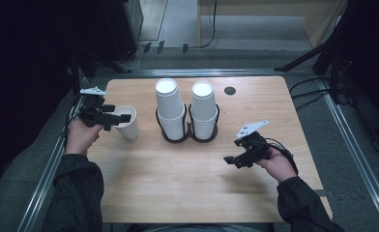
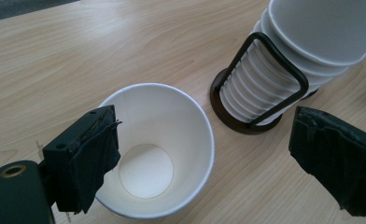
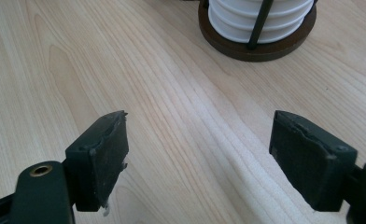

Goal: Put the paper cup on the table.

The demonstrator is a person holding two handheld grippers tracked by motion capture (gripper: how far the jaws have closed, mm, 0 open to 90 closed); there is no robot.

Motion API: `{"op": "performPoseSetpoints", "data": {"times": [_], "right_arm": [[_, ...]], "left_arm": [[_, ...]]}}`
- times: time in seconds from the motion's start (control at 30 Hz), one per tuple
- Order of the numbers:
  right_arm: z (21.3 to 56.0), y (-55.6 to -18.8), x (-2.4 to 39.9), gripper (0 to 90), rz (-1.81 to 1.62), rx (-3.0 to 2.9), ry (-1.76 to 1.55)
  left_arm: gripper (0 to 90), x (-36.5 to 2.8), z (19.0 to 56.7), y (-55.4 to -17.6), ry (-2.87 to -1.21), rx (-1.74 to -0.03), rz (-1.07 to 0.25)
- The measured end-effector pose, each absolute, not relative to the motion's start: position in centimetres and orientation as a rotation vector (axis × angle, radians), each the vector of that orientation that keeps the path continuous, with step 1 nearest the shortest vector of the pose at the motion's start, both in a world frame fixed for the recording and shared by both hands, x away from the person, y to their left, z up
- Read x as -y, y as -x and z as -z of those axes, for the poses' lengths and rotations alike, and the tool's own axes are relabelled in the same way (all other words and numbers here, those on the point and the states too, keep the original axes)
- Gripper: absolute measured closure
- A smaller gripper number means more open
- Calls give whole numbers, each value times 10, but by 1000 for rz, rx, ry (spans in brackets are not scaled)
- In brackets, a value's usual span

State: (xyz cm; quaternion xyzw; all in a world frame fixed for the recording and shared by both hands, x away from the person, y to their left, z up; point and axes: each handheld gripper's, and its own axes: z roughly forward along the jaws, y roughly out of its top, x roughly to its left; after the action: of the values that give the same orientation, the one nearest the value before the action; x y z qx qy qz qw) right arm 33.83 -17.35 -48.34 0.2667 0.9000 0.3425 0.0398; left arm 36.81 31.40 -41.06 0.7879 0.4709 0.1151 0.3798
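High view: the left gripper [image 1: 122, 118] hangs at the rim of the single cup [image 1: 127, 123], upright on the counter [image 1: 178, 183]; its lower wall is partly hidden.
Left gripper view: fingers [image 2: 85, 158] wide, unloaded; cup stack [image 2: 307, 51] cropped.
Right gripper view: fingers [image 3: 104, 156] wide over bare counter.

We see a single cup [image 1: 127, 122] standing near the tabletop's [image 1: 178, 193] left edge, with two cup stacks [image 1: 170, 108] in holders side by side toward its far edge.
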Motion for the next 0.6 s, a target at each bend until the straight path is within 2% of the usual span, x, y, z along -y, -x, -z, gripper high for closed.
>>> {"op": "performPoseSetpoints", "data": {"times": [0.23, 0.6], "right_arm": [[480, -344, 172, 198, -1063, -2749, -803], [477, -348, 171, 199, -1069, -2746, -784]], "left_arm": [[85, -298, 412, -359, -2077, -1177, -320], [84, -286, 417, -348, -2086, -1161, -338]]}}
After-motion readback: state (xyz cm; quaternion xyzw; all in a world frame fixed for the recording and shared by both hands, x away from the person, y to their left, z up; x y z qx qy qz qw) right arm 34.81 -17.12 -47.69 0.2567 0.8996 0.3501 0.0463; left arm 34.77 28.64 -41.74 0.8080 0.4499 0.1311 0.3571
